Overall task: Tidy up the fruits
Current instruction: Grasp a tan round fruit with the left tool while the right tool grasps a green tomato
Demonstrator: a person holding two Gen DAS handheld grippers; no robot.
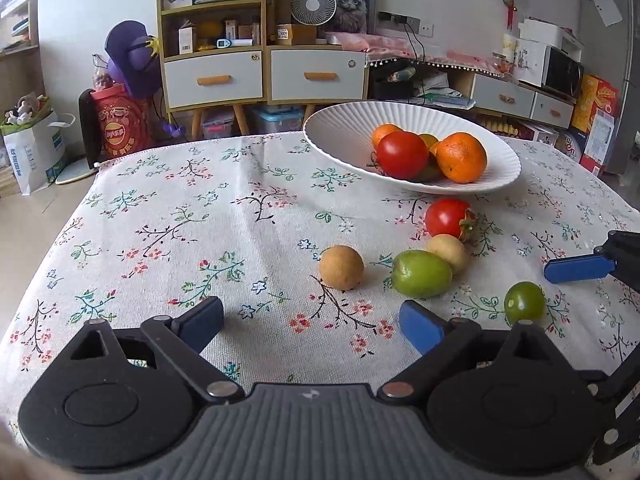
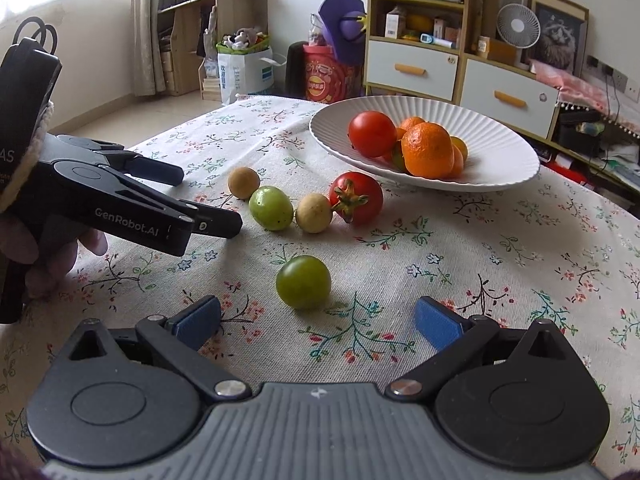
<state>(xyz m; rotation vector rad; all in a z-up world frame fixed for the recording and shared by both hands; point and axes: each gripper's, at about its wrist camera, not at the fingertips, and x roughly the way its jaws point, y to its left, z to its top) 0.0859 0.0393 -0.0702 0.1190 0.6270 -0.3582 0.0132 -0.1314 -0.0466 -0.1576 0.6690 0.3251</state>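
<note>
Left gripper [image 1: 310, 322] jaws released, empty. Right gripper [image 2: 318, 320] jaws released, empty. Small round green tomato [image 2: 303, 282] sits on floral-cloth counter [image 2: 500, 264], just ahead of right gripper. Likely light, smooth, bruisable; grip across its middle, gently. White ribbed bowl [image 2: 500, 148] beyond.

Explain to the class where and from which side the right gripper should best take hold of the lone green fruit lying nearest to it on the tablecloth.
Probably across its widest middle, coming down from the near side. The green fruit is round and smooth, lies apart from the other fruit, and sits just ahead of the right gripper, whose open jaws stand wider than it.
</note>
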